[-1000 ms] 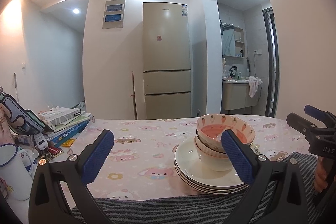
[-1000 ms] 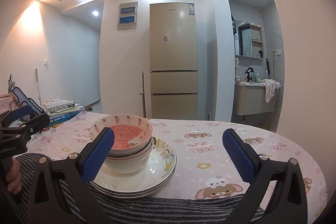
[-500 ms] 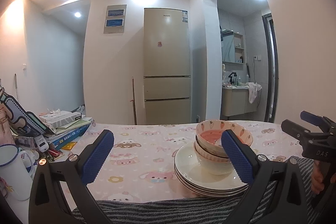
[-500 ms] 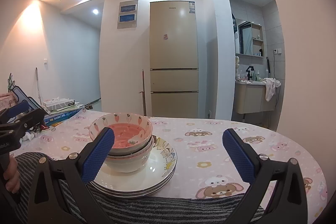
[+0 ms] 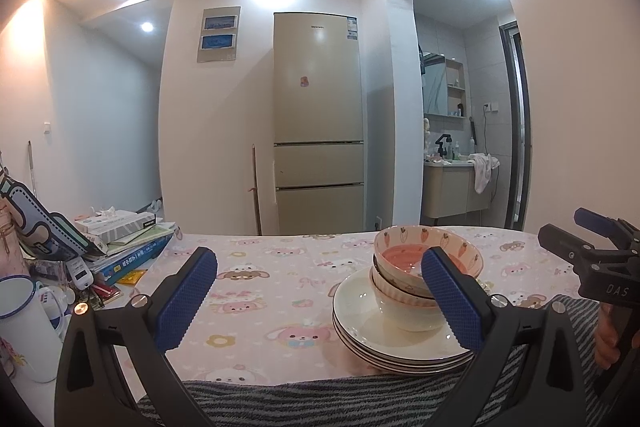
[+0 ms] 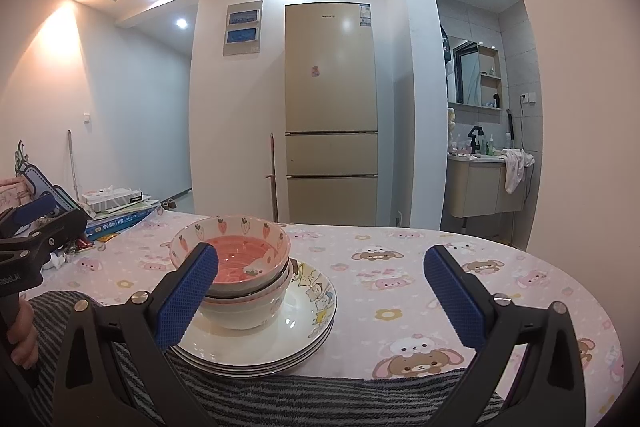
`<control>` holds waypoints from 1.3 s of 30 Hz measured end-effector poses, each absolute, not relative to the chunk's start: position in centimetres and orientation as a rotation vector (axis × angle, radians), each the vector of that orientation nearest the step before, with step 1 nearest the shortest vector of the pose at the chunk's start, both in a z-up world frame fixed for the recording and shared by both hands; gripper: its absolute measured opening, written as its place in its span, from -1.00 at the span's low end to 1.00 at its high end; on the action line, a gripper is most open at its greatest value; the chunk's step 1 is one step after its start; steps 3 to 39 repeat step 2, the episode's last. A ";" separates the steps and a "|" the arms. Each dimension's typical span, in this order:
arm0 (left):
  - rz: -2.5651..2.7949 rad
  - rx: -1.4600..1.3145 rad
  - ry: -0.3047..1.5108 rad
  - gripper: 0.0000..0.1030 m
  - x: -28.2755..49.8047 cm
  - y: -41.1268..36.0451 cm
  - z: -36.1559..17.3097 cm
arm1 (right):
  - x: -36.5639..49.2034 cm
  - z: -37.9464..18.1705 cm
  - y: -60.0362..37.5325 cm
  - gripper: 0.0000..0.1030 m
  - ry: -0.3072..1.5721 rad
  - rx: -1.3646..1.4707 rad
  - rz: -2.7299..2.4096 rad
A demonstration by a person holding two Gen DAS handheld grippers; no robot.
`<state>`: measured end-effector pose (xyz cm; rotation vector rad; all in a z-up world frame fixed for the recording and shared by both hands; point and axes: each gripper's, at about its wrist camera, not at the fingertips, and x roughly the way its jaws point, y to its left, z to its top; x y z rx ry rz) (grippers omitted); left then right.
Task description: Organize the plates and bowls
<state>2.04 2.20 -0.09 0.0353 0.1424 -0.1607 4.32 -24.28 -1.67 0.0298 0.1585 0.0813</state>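
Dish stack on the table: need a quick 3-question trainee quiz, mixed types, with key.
1. True or false: the left gripper is shut on the top bowl.
2. What do the nested bowls sit on? A) the bare tablecloth B) the stack of plates C) the books
3. Fill in: the top bowl's inside is ___ in colour.

Key: 1 false, both the left and the right gripper are open and hold nothing. 2 B. 3 pink.

Left tongs' finger (image 5: 452,303) hides the bowls' (image 5: 404,291) near side — partly.
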 end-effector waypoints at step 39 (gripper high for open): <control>-0.161 0.036 0.139 1.00 2.0 2.1 -0.1 | 4.3 -1.7 -24.3 0.99 0.158 0.029 0.081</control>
